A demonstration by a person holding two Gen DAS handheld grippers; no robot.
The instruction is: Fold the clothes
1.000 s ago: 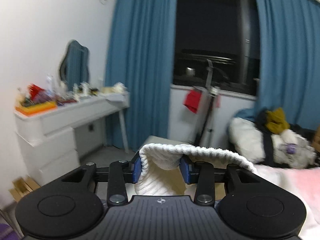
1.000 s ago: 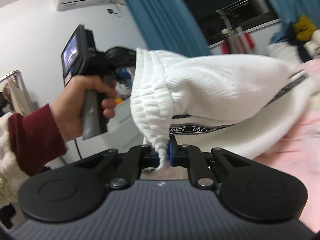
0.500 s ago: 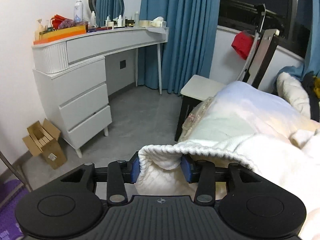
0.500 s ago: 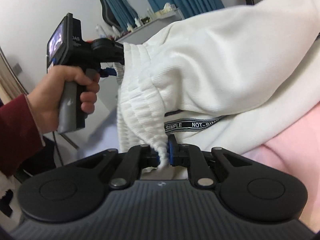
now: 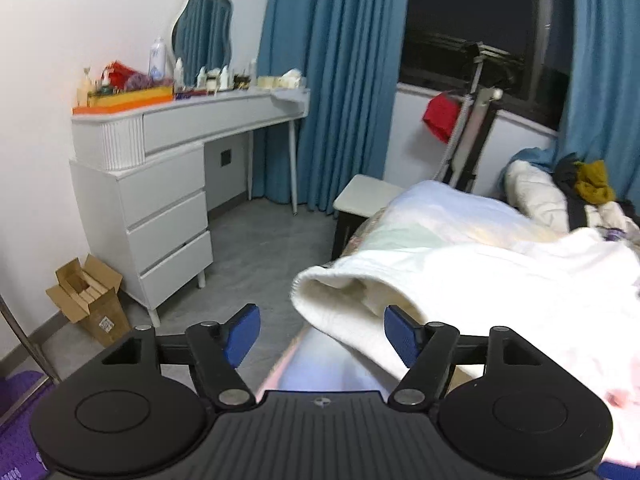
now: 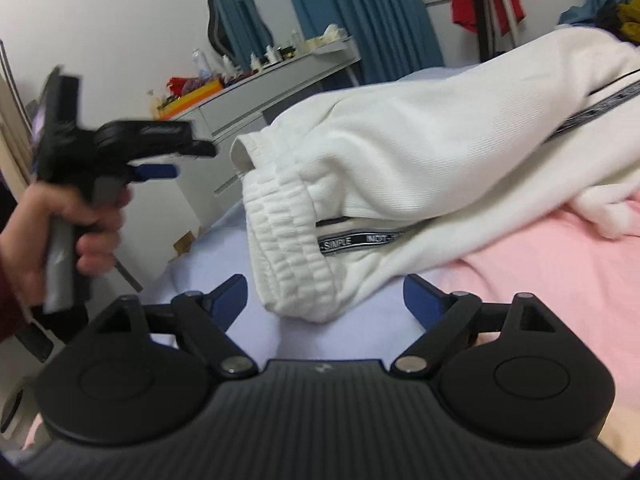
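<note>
Left wrist view: my left gripper has its blue pads spread wide apart, nothing between them. The white trousers lie on the bed just ahead; the folded waistband edge sits near the right pad, and I cannot tell whether it touches it. Relative to the trousers: the white dressing table stands well off to the left with bottles and an orange tray on top, a wavy mirror on the wall above it. A cardboard box sits on the floor at the table's near end. Blue curtains hang beyond the trousers, framing a dark window.

Right wrist view: my right gripper also stands open, pads well apart. The elastic waistband of the trousers rests on the bedsheet just in front of the gap, free of both pads. A black stripe with the words SIMPLE and NOT runs along the side seam. The trouser legs trail away to the right over a pink blanket. Left of the waistband, my left hand grips the handle of the left gripper, which is blurred and held apart from the cloth.
</note>
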